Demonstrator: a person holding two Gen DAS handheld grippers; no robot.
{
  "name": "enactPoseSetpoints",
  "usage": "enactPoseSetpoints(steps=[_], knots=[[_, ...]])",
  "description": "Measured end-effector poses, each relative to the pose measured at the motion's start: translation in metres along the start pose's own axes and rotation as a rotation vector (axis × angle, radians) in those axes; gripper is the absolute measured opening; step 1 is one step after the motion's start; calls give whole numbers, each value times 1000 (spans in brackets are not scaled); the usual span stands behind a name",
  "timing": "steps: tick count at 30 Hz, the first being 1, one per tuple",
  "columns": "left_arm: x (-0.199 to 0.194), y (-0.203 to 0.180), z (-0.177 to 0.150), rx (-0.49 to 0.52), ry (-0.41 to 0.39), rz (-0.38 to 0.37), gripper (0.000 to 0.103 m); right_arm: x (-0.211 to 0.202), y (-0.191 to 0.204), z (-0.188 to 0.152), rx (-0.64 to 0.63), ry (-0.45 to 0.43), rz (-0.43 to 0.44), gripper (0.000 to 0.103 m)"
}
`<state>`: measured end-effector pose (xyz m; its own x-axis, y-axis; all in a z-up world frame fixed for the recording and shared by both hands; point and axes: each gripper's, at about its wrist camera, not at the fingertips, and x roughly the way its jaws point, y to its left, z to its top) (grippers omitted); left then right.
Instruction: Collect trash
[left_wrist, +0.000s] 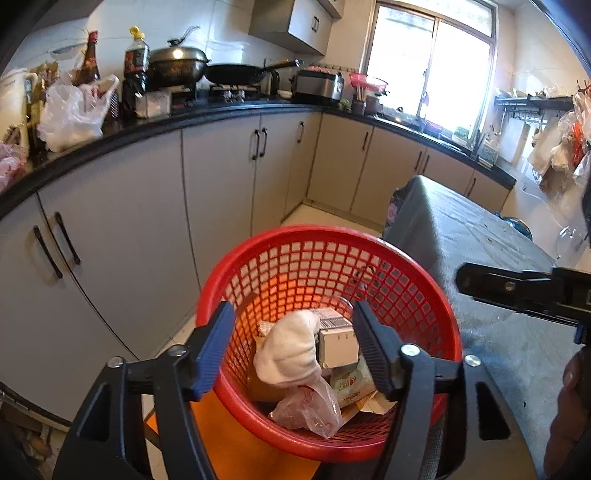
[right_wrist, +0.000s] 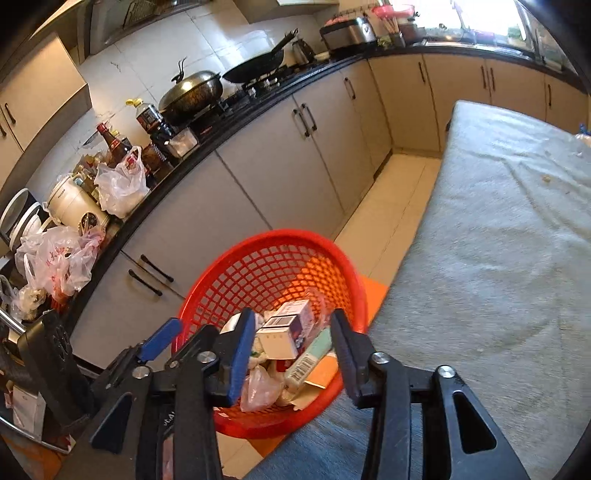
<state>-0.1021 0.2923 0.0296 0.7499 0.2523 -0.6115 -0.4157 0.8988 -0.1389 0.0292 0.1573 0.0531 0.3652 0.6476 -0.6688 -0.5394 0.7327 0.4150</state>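
Along the left runs the kitchen counter, crowded with a white plastic bag, bottles and a lidded pot, none of it in our reach. Moving right, we hold the left gripper above the red mesh basket, its jaws spread wide and holding nothing. The basket stands on an orange seat just beside the near-left edge of the grey-covered table. Inside it lies the trash: a crumpled white tissue on top, a small carton touching it on the right, a clear plastic bag toward the near wall, and flat wrappers underneath. Further right, our right gripper also hangs over the basket with its jaws apart and empty. We judge that a drop into the basket is done on both sides and the collecting step is near its end. On the table cloth at the far right we see only a few small crumbs; whether they count as trash we cannot tell. The next move, we think, calls for lifting both tools clear of the rim and scanning the table for anything left to pick up.
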Motion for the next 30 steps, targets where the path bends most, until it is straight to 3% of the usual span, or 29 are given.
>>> enactPoseSetpoints(steps=[3, 6, 9, 14, 19, 25, 30], knots=[[-13, -2, 2, 2, -41, 21, 78, -19, 3, -4, -36, -41, -44, 57], [-31, -8, 2, 8, -92, 34, 90, -39, 7, -10, -84, -87, -96, 71], [-52, -19, 0, 34, -158, 61, 95, -61, 8, -20, -134, -138, -160, 80], [-71, -36, -7, 71, -192, 115, 98, -90, 8, -39, -200, -190, -234, 92], [-88, -49, -19, 78, -207, 183, 102, -120, 2, -62, -236, -229, -308, 94], [-100, -66, -36, 149, -190, 190, 103, -155, -12, -95, -220, -269, -358, 100], [-109, -67, -49, 116, -169, 95, 103, -168, -22, -119, -214, -266, -386, 100]])
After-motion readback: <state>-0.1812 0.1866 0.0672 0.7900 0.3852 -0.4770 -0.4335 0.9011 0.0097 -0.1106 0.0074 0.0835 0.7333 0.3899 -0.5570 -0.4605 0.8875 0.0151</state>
